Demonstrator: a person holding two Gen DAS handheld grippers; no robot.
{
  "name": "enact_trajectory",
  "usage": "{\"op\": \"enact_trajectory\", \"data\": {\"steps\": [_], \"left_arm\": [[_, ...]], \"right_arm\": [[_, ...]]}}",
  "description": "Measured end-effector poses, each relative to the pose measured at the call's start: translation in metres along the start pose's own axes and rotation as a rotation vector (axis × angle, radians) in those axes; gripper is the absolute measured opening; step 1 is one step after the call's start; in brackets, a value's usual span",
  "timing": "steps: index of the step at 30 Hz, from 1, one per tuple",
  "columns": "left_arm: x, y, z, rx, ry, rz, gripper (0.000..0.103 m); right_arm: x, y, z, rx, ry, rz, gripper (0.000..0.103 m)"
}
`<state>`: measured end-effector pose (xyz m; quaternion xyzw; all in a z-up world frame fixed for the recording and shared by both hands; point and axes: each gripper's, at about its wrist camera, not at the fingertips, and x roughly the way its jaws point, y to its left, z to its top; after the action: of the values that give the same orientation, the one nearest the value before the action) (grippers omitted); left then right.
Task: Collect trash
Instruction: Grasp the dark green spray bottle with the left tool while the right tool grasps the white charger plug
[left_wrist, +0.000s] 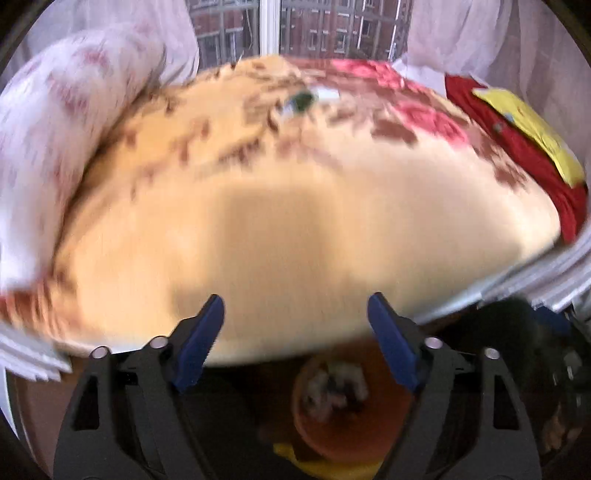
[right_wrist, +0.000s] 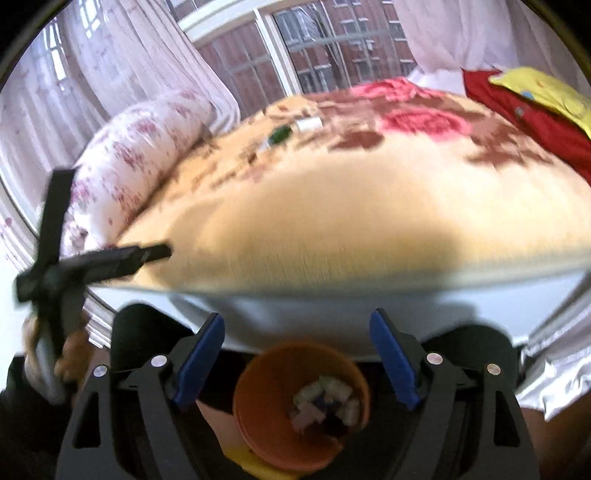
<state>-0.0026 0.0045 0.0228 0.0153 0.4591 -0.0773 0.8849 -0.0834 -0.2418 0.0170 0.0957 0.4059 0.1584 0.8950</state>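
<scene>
**Both tongs empty above the bin**

The right tongs (right_wrist: 297, 332) stand released, nothing between the blue pads, pointing down over the orange bin (right_wrist: 258, 398), which sits right below them beside the bed (right_wrist: 332, 229); scraps (right_wrist: 327, 400) lie inside it. The left tongs (left_wrist: 295, 314) gape empty too, with the bin (left_wrist: 314, 428) low between their jaws. Only the right view shows the person's left hand (right_wrist: 55, 354) gripping its black tool off to the side. Both views are blurred. Far up the blanket, well apart from either tongs, lie a green bit (right_wrist: 279, 134) and a white bit (right_wrist: 308, 124).
</scene>
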Motion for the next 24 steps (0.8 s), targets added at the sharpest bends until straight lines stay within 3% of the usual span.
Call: {"op": "enact_trajectory", "data": {"steps": [2,9,12,18,20,23,24], "left_arm": [[0.023,0.003,0.043,0.044,-0.029,0.031,0.08],[0.127,0.001,0.167,0.164,-0.012,0.058,0.08],[0.164,0.005,0.202,0.164,-0.008,0.056,0.08],[0.215,0.011,0.238,0.128,0.03,-0.002,0.08],[0.229,0.011,0.238,0.13,0.034,-0.001,0.073],[0.226,0.015,0.234,0.12,-0.005,-0.03,0.044],[0.224,0.015,0.234,0.114,-0.011,-0.033,0.041]], "right_arm": [[0.007,0.0,0.016,-0.003,-0.004,0.009,0.079],[0.032,-0.016,0.062,-0.008,-0.014,-0.015,0.079],[0.04,-0.026,0.072,0.005,-0.011,-0.03,0.08],[0.056,-0.047,0.098,0.045,0.002,-0.047,0.08],[0.061,-0.049,0.107,0.04,0.001,-0.052,0.08],[0.069,-0.049,0.128,0.018,-0.008,-0.051,0.08],[0.075,-0.047,0.142,-0.004,-0.02,-0.056,0.08]]}}
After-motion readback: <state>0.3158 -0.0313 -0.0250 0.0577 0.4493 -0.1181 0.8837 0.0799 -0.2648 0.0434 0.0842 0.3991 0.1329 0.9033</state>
